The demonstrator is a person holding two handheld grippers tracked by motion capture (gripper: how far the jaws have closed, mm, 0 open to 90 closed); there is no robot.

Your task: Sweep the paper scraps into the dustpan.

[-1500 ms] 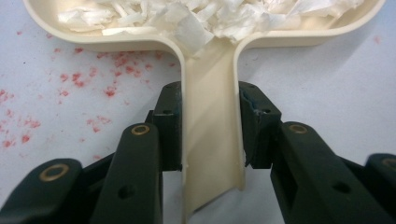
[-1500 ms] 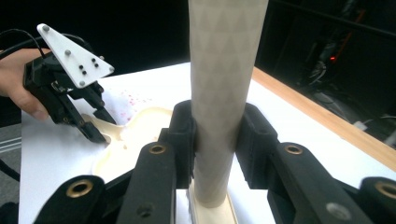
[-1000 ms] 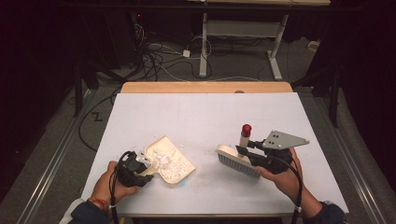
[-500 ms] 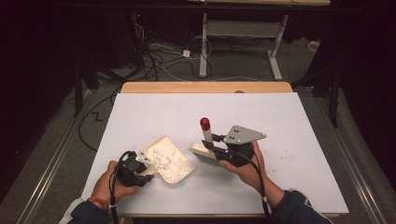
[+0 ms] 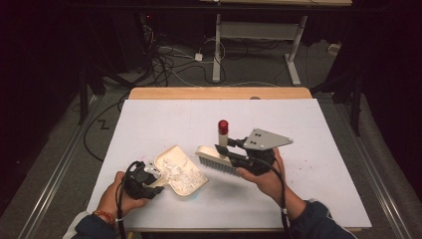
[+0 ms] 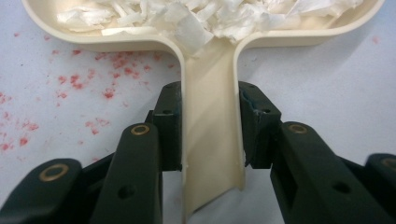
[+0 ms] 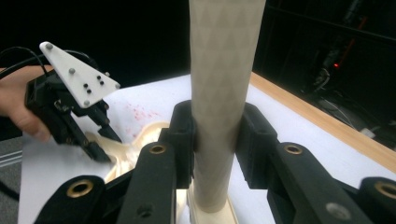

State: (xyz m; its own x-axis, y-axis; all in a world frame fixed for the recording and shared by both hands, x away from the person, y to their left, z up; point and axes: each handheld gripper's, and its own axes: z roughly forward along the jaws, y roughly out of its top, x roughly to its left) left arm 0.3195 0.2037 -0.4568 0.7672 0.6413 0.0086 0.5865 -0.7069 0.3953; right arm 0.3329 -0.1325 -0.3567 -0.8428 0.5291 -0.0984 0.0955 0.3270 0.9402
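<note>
One camera sits high above my side of the white table [image 5: 318, 149] and looks forward and down, far off, so it sees the whole top and the dark floor behind. A camera rides on my left gripper [image 6: 210, 126] and looks down, very close, at the dustpan [image 6: 210, 154] handle. Another rides on my right gripper [image 7: 217, 140] and looks across the table, close to the brush [image 7: 222, 93] handle. All three see the dustpan.
</note>
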